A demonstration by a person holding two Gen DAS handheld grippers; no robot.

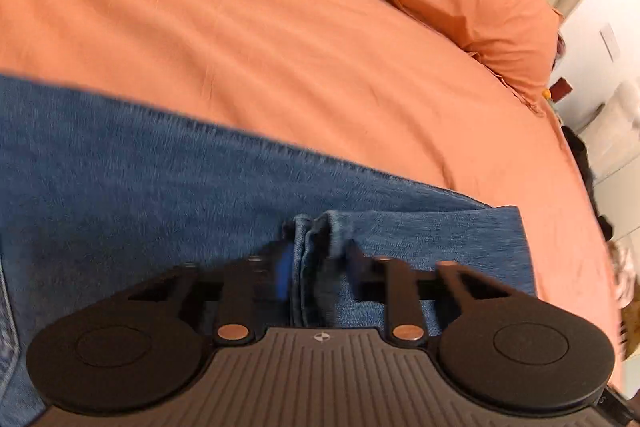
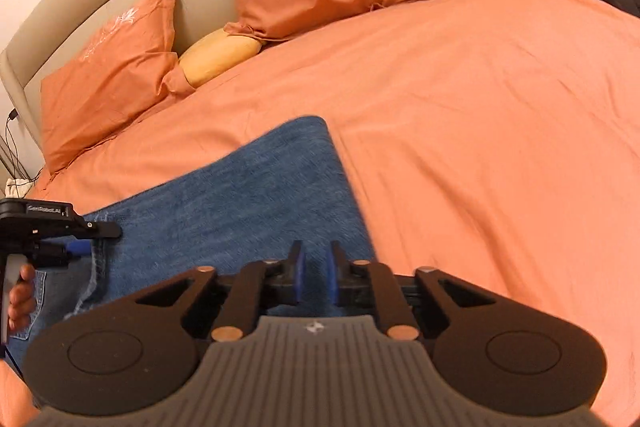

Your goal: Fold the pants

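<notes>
Pinching a bunched ridge of denim, the left claw (image 1: pixel 316 259) sits at the bottom centre of the left wrist view, its two jaws closed in on a thick seamed fold of the pants (image 1: pixel 160 179). Motion blur softens the fingertips, but cloth clearly fills the gap between them. The pants lie flat on the orange bed (image 1: pixel 280 59), their blue band running from the left edge of that frame toward the lower right, where a straight cut edge ends short of the bed's side.

In the right wrist view, the right claw (image 2: pixel 315 277) shows its blue pads drawn near each other with a narrow gap, and I see nothing held between them; denim lies just beyond and below the tips. From here the pants (image 2: pixel 248 195) stretch away toward the upper centre of the frame, ending in a rounded, folded end. That long axis points roughly straight ahead of the right claw. The other gripper and the hand (image 2: pixel 22 297) holding it appear at the left edge, over the pocket area.

My judgement is that the coming fold turns on this: the left claw already has fabric, while the right, empty and nearest the leg's side edge, needs a grip before both can carry cloth along that axis.
</notes>
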